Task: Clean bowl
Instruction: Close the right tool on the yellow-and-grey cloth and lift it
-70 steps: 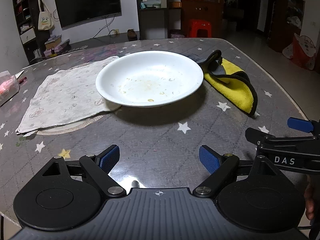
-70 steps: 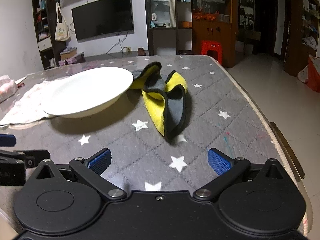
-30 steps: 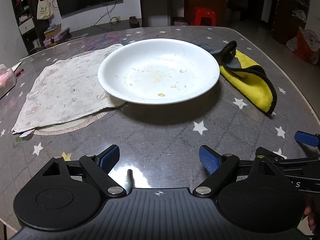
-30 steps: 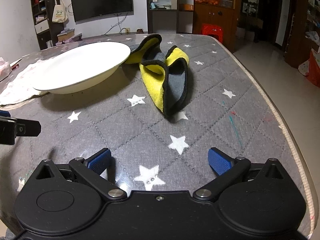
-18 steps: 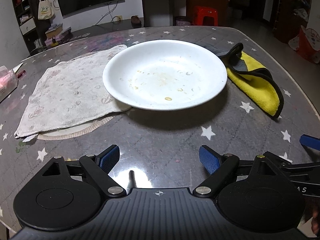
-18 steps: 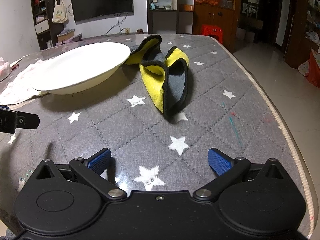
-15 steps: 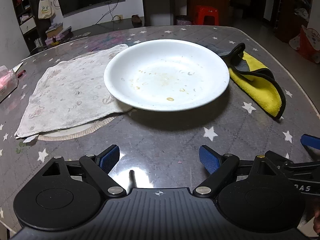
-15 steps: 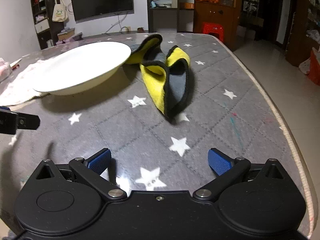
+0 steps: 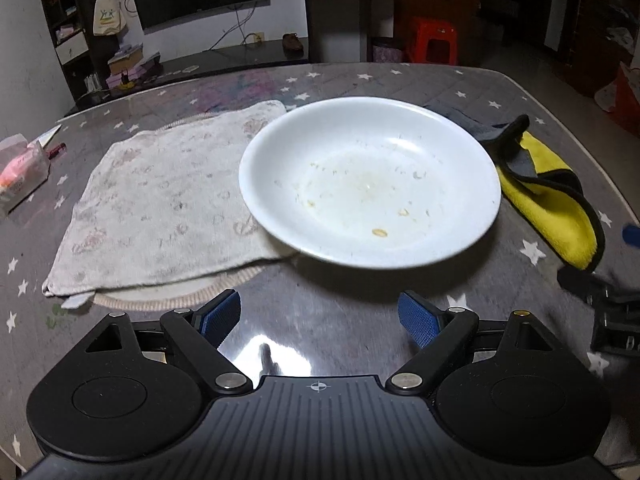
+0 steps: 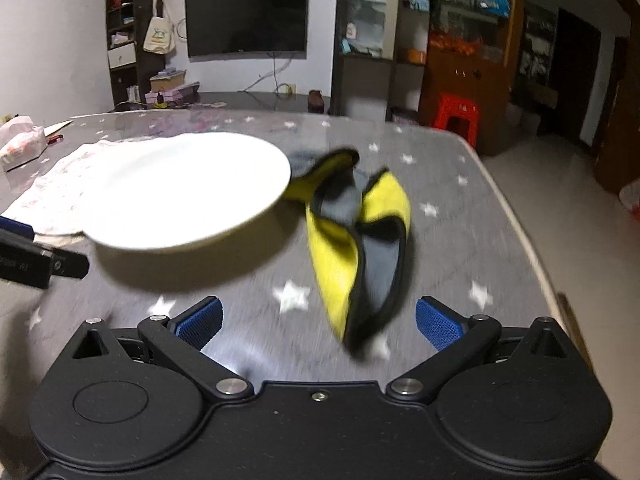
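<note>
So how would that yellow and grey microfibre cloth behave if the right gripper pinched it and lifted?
The yellow and grey microfibre cloth lies crumpled in soft folds, so it would probably drape limply rather than hold shape. It looks light. One end seems tucked by the white shallow bowl, so it may drag there. The right gripper is open.

Our left wrist camera looks low across the table toward 12 o'clock, near the bowl; our right faces the yellow cloth. Both share these.

Pale towel, pink packet
</note>
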### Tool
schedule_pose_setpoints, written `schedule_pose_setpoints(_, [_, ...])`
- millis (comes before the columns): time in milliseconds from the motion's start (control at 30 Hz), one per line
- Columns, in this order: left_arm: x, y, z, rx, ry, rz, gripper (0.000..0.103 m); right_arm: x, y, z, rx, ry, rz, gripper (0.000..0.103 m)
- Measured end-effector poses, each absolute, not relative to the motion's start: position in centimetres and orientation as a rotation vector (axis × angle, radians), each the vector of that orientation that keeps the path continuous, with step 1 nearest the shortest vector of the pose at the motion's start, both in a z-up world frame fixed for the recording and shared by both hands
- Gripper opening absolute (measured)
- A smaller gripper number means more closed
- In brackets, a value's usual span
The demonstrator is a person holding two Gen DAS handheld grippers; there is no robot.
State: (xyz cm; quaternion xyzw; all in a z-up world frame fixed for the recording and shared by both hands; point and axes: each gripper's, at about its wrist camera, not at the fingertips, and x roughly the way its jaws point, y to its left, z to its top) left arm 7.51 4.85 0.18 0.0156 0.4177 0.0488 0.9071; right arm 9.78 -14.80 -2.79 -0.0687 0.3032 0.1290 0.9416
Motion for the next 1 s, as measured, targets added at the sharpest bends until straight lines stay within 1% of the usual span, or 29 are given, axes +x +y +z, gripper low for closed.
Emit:
schedule_pose_setpoints(200, [8.1,4.0,0.2,0.046,0.864,0.066,0.086,13.9,-15.0,-2.5,-0.176,0.596,0.259,0.103])
schedule_pose_setpoints(433, [8.6,2.5,0.5,0.100,0.843,0.014,0.081,18.3,-15.5,-4.1,-0.189,0.661,0.282,0.103])
schedule_pose_setpoints(633, [9.2,1.7,0.5,0.134,0.836,-0.021,0.075,19.7,-15.6,-5.1,-0.174,0.699,0.304,0.103])
schedule_pose_setpoints(667, [9.3,1.6,0.5,0.140,0.835,-0.027,0.075,19.7,-15.6,-5.2,-0.172,0.702,0.305,0.102])
schedule_pose_setpoints(767, [9.6,1.2,0.5,0.157,0.831,-0.044,0.073,19.6,-15.6,-5.4,-0.166,0.708,0.315,0.093])
schedule_pose_setpoints(833, [9.8,0.9,0.5,0.168,0.829,-0.056,0.071,19.6,-15.6,-5.5,-0.162,0.711,0.321,0.090])
schedule_pose_setpoints(900, [10.0,0.6,0.5,0.185,0.824,-0.068,0.070,19.6,-15.3,-5.3,-0.180,0.709,0.329,0.082])
schedule_pose_setpoints(1000, [10.4,-0.3,0.3,0.233,0.814,-0.098,0.068,19.4,-15.2,-5.2,-0.193,0.707,0.335,0.077])
